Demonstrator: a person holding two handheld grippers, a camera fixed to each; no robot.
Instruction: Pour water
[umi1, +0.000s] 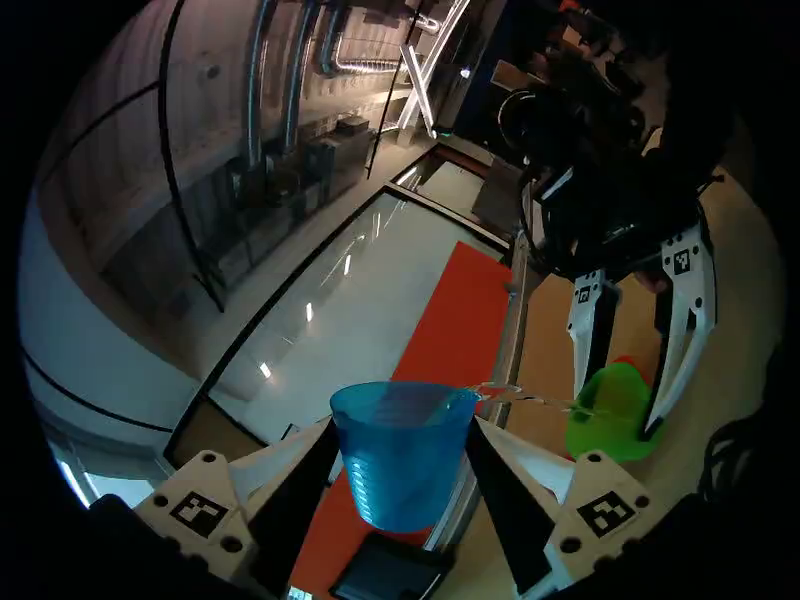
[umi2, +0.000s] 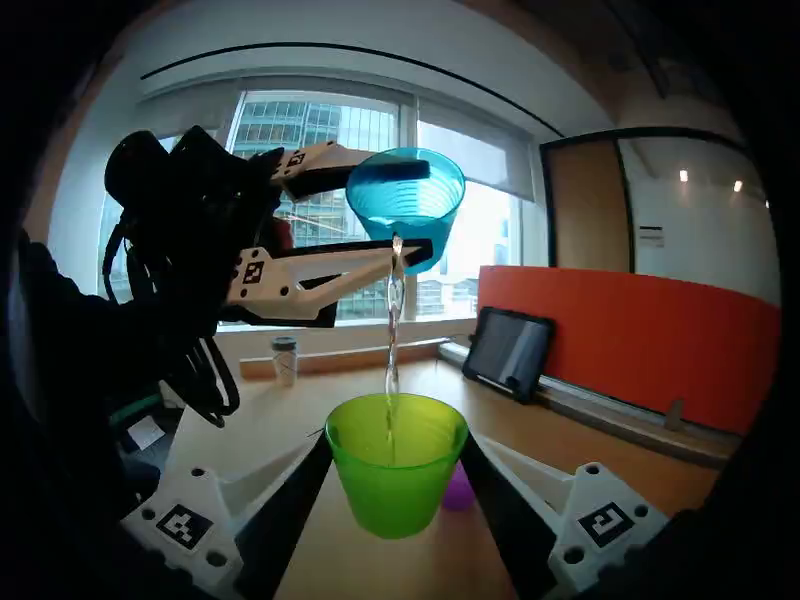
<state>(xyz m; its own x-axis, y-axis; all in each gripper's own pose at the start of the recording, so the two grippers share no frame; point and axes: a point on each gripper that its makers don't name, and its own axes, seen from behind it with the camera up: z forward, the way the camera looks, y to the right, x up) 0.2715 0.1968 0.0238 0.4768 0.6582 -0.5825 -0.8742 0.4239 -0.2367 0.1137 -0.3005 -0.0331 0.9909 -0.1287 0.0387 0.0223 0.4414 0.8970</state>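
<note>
Left gripper (umi1: 405, 430): jaws pinched the blue cup (umi1: 400, 470) from both sides, 1 finger on each wall. In the left gripper view the cup sat at 6 o'clock, tipped toward 3 o'clock.

Right gripper (umi2: 397, 445): jaws clamped on the green cup (umi2: 395, 480), again 1 finger per side. The cup was upright at 6 o'clock in the right gripper view.

In the right gripper view the blue cup hung at 12 o'clock, directly above the green cup and not touching it, mouth tilted down.

A thin water stream (umi2: 393, 320) ran off the blue cup's lower rim, straight toward 6 o'clock, and landed inside the green cup. Couldn't tell the fill level through the green wall.

In the left gripper view the green cup sat at 3 o'clock of the blue cup, with the stream arcing across to it.

Around it:
- Wooden desk (umi2: 520, 420) under both cups.
- Dark tablet (umi2: 510, 352) propped up at 2 o'clock of the green cup.
- Orange partition (umi2: 630, 340) at 3 o'clock, behind the tablet.
- Small lidded jar (umi2: 285, 360) at 10 o'clock, by the window (umi2: 300, 130).
- Small purple object (umi2: 458, 490) just beside the green cup at 3 o'clock, mostly hidden.
</note>
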